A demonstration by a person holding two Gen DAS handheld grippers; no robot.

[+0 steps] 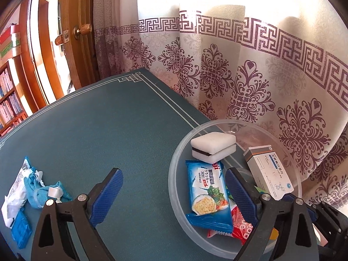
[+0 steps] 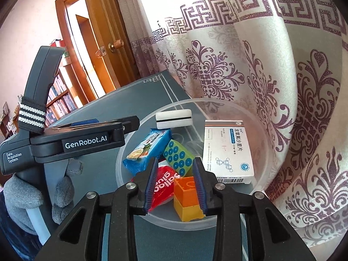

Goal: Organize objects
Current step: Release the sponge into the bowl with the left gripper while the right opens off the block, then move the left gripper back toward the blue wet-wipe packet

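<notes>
A clear plastic bowl [image 1: 239,122] [image 2: 217,101] stands on the green table mat by the curtain. In it lie a white sponge [image 1: 213,146] [image 2: 174,118], a blue cracker packet [image 1: 208,195] [image 2: 148,150], a white medicine box [image 1: 269,171] [image 2: 227,150], a red packet [image 1: 241,226] [image 2: 163,184], a green dotted block [image 2: 178,151] and an orange-on-yellow brick [image 2: 187,198]. My right gripper [image 2: 176,161] is open over the bowl; the brick sits between its fingers with a gap at the left pad. My left gripper [image 1: 174,171] is open and empty, straddling the bowl's left rim.
Crumpled blue and white wrappers [image 1: 43,187] and a small blue packet [image 1: 20,228] lie on the mat [image 1: 97,130] at the left. A patterned curtain [image 1: 261,87] hangs right behind the bowl. A wooden door [image 1: 76,43] and bookshelves [image 1: 8,100] are beyond the table. A grey-gloved hand [image 2: 21,195] holds the left gripper.
</notes>
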